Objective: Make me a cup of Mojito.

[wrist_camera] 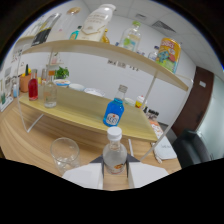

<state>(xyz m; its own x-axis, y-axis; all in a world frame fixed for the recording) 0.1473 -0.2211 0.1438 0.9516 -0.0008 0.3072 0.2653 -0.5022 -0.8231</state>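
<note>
The hand-held gripper (116,172) sits low at the near edge of the wooden counter (30,137), its two pale fingers (85,176) flanking a small clear bottle with a white cap (115,152). The bottle stands between the fingers, its lower body right at the fingertips, but whether the pads actually press on it or leave a thin gap at either side cannot be told from this view. Judging by the task, the step in hand is taking up this bottle, likely a clear mixer, to pour into the empty stemmed glass (65,152) that stands just beside the left finger. To do it well, the grip should land on the bottle's body below the shoulder, centred so the bottle does not twist, and the lift should be straight up before any swing toward the glass, which is near enough to be knocked. The cap appears to be on, so pouring calls for opening first. The gripper is held roughly level, pointing forward along the counter toward the low shelf (75,112), where a blue bottle (114,112) stands just beyond the clear one, with a tall glass (50,90) and a red-filled bottle (33,86) well apart to the left. An upper shelf (100,50) carries more bottles and packages.
</note>
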